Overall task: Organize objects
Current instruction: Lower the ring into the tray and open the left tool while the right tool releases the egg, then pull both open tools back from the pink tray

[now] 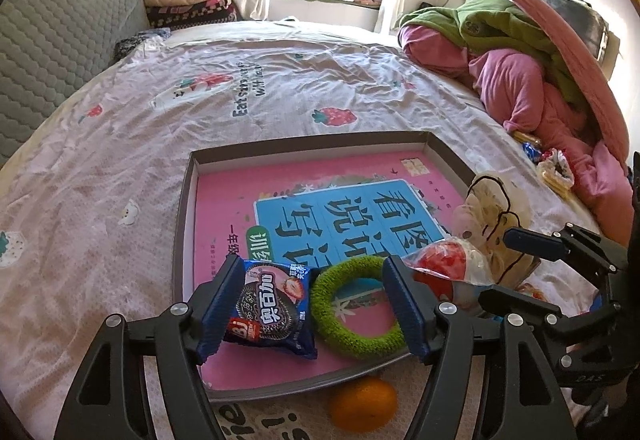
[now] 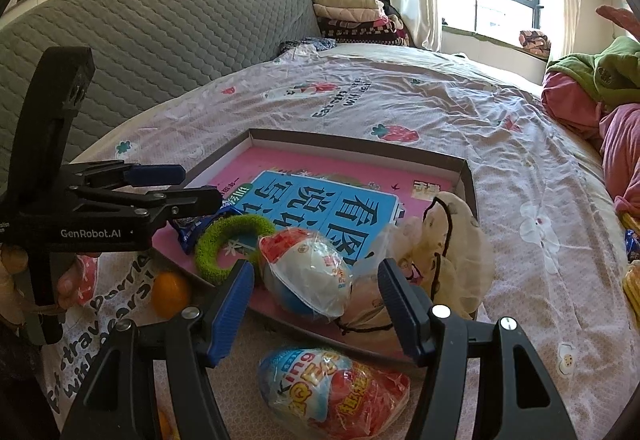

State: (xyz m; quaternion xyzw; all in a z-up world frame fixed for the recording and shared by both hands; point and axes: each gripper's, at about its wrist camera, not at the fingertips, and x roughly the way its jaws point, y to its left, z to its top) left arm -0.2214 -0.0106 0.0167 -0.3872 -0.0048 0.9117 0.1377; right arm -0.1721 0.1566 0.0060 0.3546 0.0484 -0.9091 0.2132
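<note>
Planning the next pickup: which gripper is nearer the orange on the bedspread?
Left. The left gripper hangs just above and behind the orange; the right gripper sits off to its right, over the wrapped toy egg.

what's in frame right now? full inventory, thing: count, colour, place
tray: 1, grey rim, on the bed
workbook: 1, pink and blue, lying flat in the tray
cookie pack: 1, blue, tray's near left corner
fuzzy ring: 1, green, in the tray beside the cookie pack
wrapped toy egg: 1, white, red and blue, near edge of the tray
second toy egg: 1, blue and red, on the bed outside the tray
orange: 1, orange, on the bed outside the tray
drawstring pouch: 1, cream, over the tray's right edge
bedsheet: 1, pink strawberry print
left gripper: open
right gripper: open
</note>
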